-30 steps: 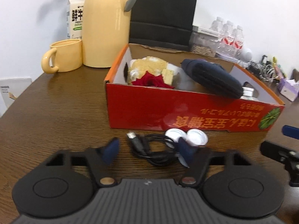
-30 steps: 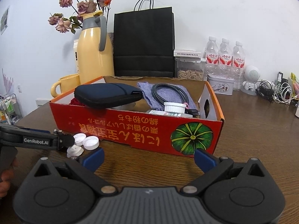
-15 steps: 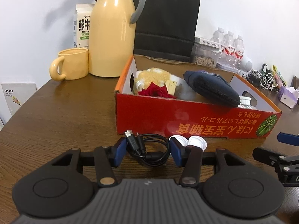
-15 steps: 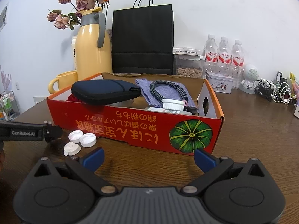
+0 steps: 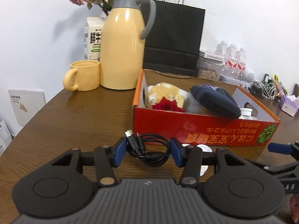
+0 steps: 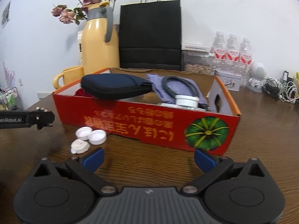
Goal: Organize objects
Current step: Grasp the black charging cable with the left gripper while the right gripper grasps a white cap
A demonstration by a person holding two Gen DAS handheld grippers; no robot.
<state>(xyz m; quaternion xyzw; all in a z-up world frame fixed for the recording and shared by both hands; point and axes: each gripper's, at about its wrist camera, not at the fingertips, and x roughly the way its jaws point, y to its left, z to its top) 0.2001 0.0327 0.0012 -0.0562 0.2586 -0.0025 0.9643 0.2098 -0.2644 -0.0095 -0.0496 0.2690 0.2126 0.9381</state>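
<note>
Between my left gripper's [image 5: 146,152] pads sits the coiled black cable [image 5: 149,148], clamped and seemingly just off the table [image 5: 74,115], near the red box's [image 5: 196,128] front wall. Box already holds pouch [image 5: 214,101], rose, cloth; cable and three white caps [image 6: 87,137] remain. My right gripper [image 6: 148,158] hangs wide, empty.

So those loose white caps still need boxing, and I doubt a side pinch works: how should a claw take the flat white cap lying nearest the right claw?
Come from above and pinch across the rim of the flat white cap; it lies low on the table, clear of its neighbours.
</note>
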